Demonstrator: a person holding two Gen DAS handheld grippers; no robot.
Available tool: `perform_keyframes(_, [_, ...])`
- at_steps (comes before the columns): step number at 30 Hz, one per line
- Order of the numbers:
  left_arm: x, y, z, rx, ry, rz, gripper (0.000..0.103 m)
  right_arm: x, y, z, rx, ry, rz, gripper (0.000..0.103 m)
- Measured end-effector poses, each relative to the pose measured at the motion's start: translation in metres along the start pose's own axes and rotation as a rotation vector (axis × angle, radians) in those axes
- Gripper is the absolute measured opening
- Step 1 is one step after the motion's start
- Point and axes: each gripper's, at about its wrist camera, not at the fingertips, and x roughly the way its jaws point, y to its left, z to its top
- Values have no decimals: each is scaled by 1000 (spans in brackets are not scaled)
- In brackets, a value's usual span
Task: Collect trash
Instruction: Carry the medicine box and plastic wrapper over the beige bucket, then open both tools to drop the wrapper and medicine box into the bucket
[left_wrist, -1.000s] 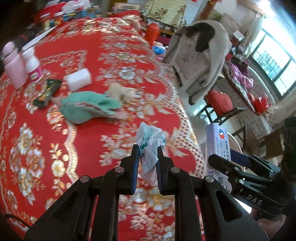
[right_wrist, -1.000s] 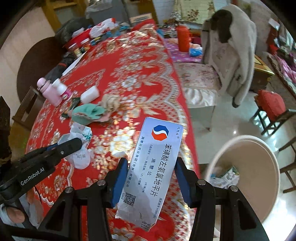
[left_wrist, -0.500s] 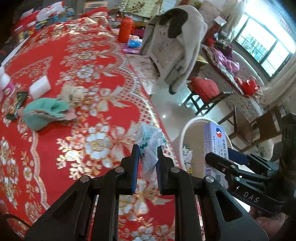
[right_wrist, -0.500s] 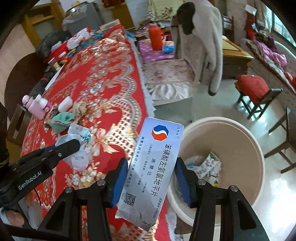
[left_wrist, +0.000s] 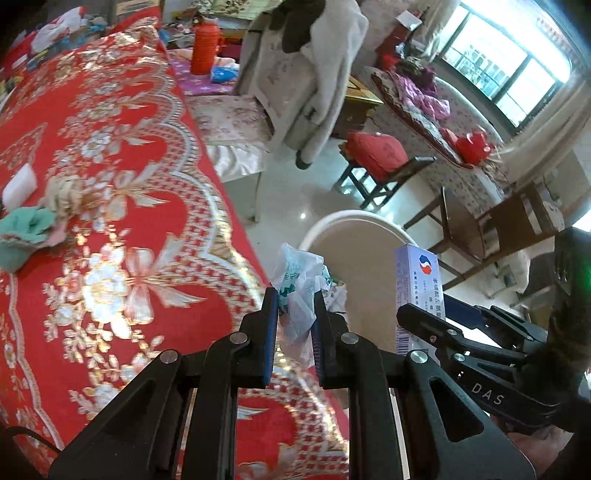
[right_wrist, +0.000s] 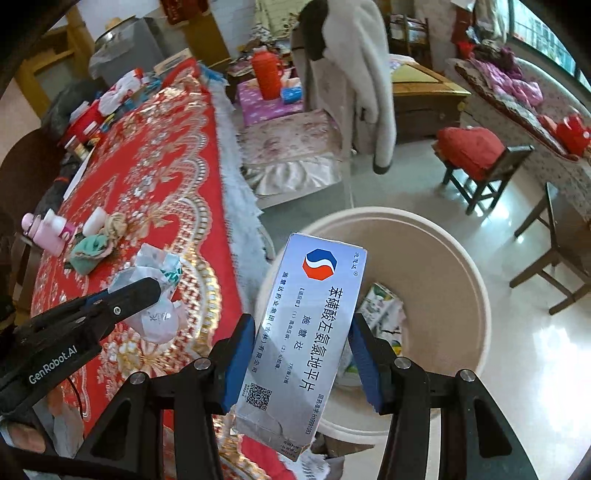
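Note:
My left gripper (left_wrist: 295, 299) is shut on a crumpled white and green plastic wrapper (left_wrist: 301, 280), held at the table's edge; the wrapper also shows in the right wrist view (right_wrist: 157, 295). My right gripper (right_wrist: 303, 332) is shut on a white medicine box (right_wrist: 303, 339) with a red and blue logo, held over the near rim of a round beige bin (right_wrist: 461, 266) on the floor. The box also shows in the left wrist view (left_wrist: 417, 280), with the bin (left_wrist: 354, 236) behind it. The bin holds some printed wrappers (right_wrist: 380, 306).
The table has a red and gold cloth (left_wrist: 129, 206). On it lie a green rag (right_wrist: 90, 251), a beige rag (right_wrist: 116, 223), a white block (right_wrist: 95, 219) and pink bottles (right_wrist: 44, 232). A chair with a grey coat (right_wrist: 351, 85), red stools (right_wrist: 476, 155) and wooden chairs stand around the bin.
Both grippers have swung right, away from the table top and toward the bin. The bin now fills more of both views. Both still hold their items.

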Motion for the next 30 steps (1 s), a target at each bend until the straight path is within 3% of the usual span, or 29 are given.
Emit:
perform_keyframes(16, [44, -48, 0, 50, 64, -16, 14, -1, -62, -10, 74, 28, -55, 50])
perform_keyframes(30, [66, -57, -1, 41, 94, -13, 14, 9, -91, -12, 107, 57, -66, 50])
